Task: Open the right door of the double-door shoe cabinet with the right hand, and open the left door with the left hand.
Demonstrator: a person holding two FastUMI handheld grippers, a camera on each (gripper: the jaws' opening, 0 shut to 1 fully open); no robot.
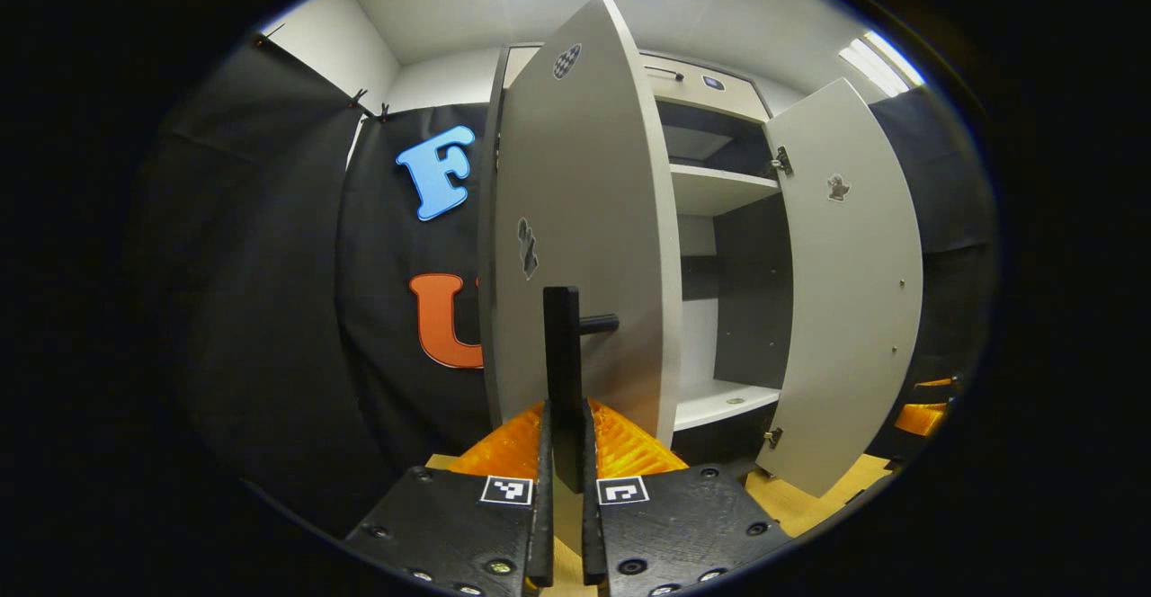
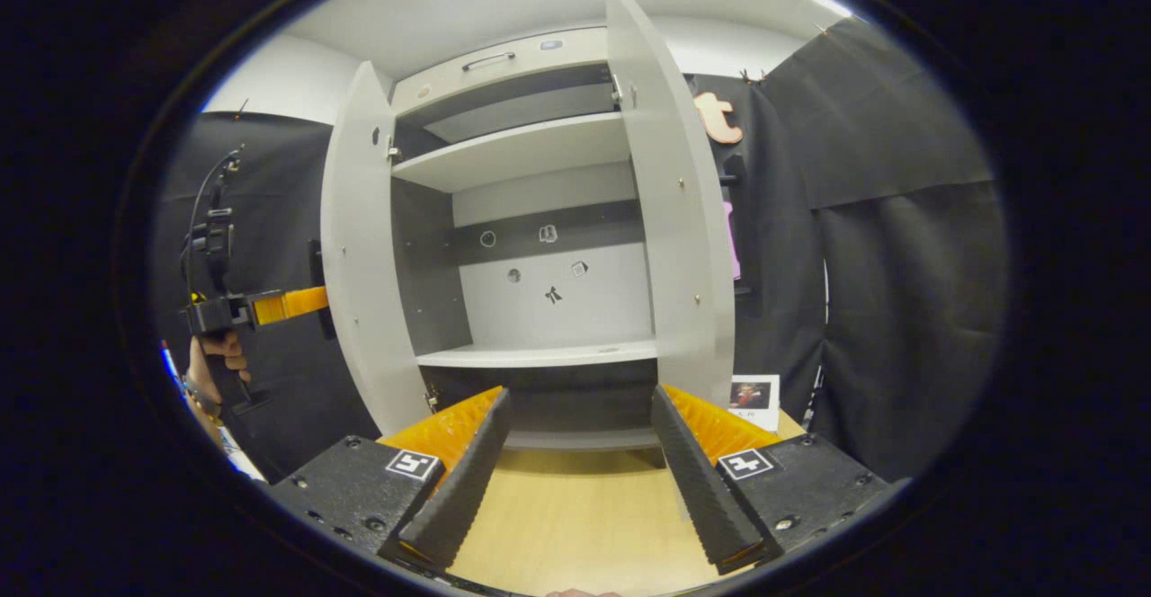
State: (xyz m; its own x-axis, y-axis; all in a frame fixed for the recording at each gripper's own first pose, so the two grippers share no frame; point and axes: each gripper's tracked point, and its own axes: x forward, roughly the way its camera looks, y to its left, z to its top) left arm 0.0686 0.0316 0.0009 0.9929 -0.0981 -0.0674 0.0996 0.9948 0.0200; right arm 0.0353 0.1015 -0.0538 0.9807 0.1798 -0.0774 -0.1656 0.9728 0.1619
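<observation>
Both doors of the shoe cabinet (image 2: 539, 219) stand swung out over a wooden table (image 2: 575, 516). In the left gripper view, the left hand-held gripper (image 1: 565, 453) has its fingers closed tight on the dark vertical handle (image 1: 562, 345) of the left door (image 1: 584, 237), which fills 12 o'clock; the handle's lower end is hidden between the fingers. The right door (image 1: 850, 282) hangs ajar at 3 o'clock. In the right gripper view, the right hand-held gripper (image 2: 575, 453) is spread wide and holds nothing, aimed at the lower shelf (image 2: 539, 356). At 9 o'clock a hand (image 2: 211, 363) grips the other tool, partly cut off by the door edge. Small marks on the cabinet's back panel are too tiny to make out
</observation>
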